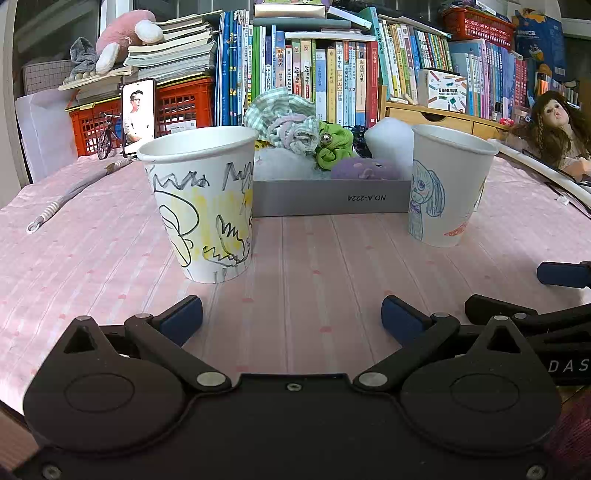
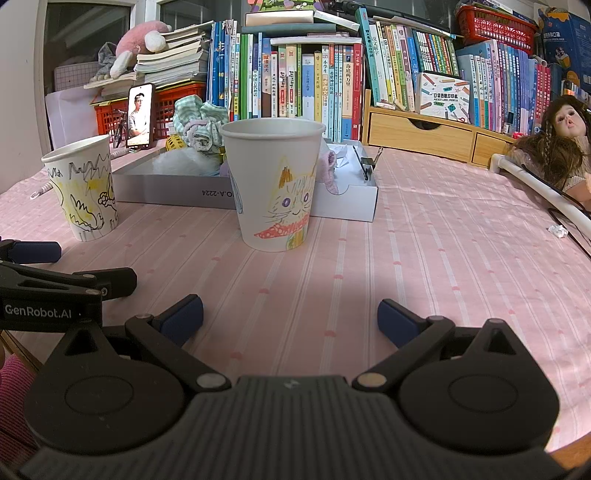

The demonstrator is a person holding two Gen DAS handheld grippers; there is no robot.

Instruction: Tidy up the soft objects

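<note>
Left gripper [image 1: 291,317] and right gripper [image 2: 290,319] both wide, empty, near edge; soft stuff piled in far box [image 1: 328,201] behind two cups [image 1: 201,203] [image 2: 273,188], light and squashy, pinch green scrunchie [image 1: 332,146] at top fold

A lived-in home study or child's room: crowded rows of books [image 1: 332,74], a doll [image 2: 561,147], a pink plush toy [image 1: 125,33], and a table [image 2: 424,258] under pink cloth.

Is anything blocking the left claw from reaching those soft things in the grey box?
Partly. The yellow-scribbled cup stands before the grey box toward its left; the open left gripper has bare tablecloth straight ahead toward the green scrunchie.
</note>
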